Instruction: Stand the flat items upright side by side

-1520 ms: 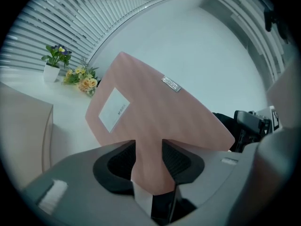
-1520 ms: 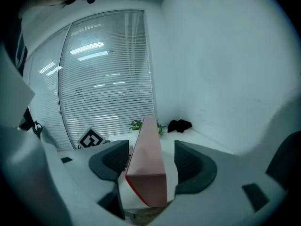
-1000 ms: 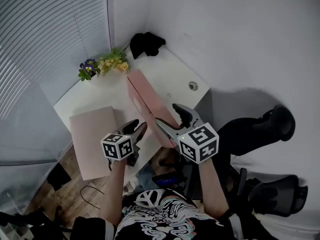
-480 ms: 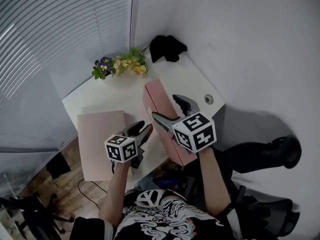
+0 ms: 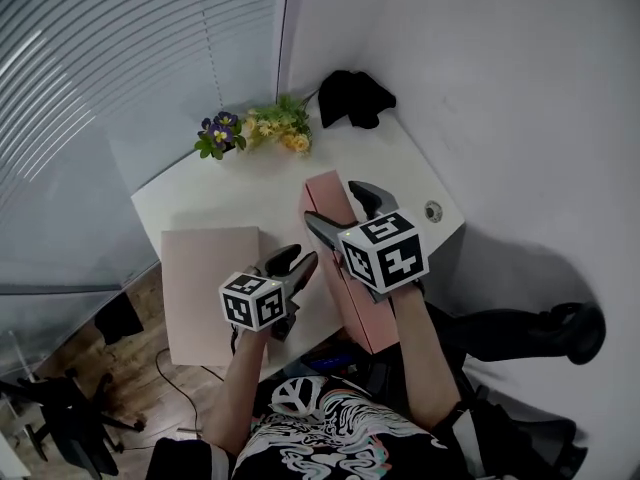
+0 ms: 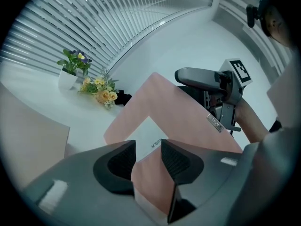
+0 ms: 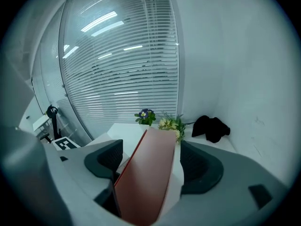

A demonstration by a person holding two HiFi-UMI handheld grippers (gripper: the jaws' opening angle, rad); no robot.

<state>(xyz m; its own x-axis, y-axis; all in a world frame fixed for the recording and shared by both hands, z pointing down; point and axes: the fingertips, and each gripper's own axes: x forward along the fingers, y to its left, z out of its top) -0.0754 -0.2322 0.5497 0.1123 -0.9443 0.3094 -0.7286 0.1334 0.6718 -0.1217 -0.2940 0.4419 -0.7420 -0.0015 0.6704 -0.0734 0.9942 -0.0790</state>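
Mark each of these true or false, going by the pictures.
1. The upright pink flat box stands on edge between both claws. True.
2. A second pink flat box lies flat on the left of the white table. True.
3. The right claw is clamped tight on the upright box. False: its jaws have just been opening and stand apart, with the box between them but not pressed.
4. The yellow and purple flowers sit at the table's near edge, by the person. False: they sit at the far edge, by the blinds.
5. The left claw grips the upright box. True.
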